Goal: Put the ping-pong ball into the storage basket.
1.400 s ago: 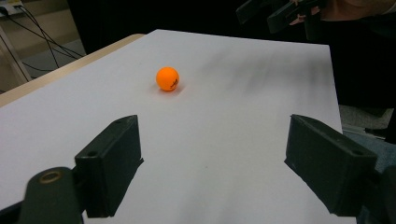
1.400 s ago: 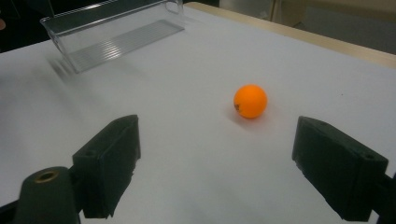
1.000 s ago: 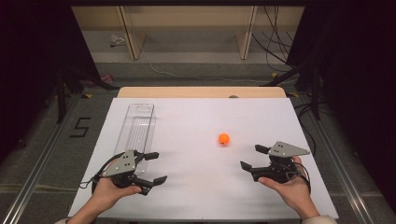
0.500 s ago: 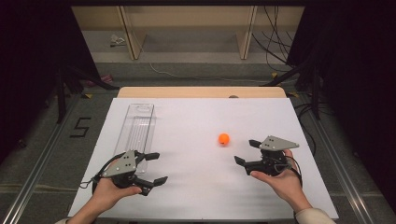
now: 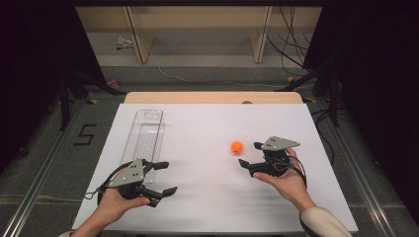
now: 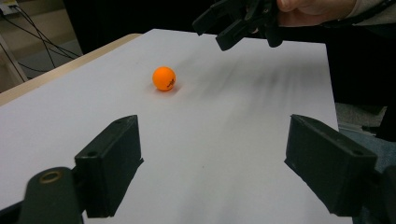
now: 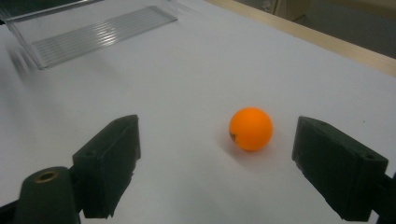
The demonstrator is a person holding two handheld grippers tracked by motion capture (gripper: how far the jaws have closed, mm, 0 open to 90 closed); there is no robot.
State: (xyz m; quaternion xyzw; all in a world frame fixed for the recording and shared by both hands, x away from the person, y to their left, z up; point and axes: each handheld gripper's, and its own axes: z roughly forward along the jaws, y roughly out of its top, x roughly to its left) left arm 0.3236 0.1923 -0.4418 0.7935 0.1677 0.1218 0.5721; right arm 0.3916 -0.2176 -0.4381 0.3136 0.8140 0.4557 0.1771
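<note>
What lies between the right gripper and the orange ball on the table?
Nothing: the stretch of white table between the right gripper and the orange ball is bare, as the high view and right gripper view show.

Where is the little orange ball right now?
In the high view the ball lies on the white table, right of centre, just ahead of the open right gripper and well right of the clear tray.

The dark print on the orange ball (image 7: 250,129) is too small to read (left gripper view likewise); the clear tray (image 7: 93,32) is cut off at upper left.
</note>
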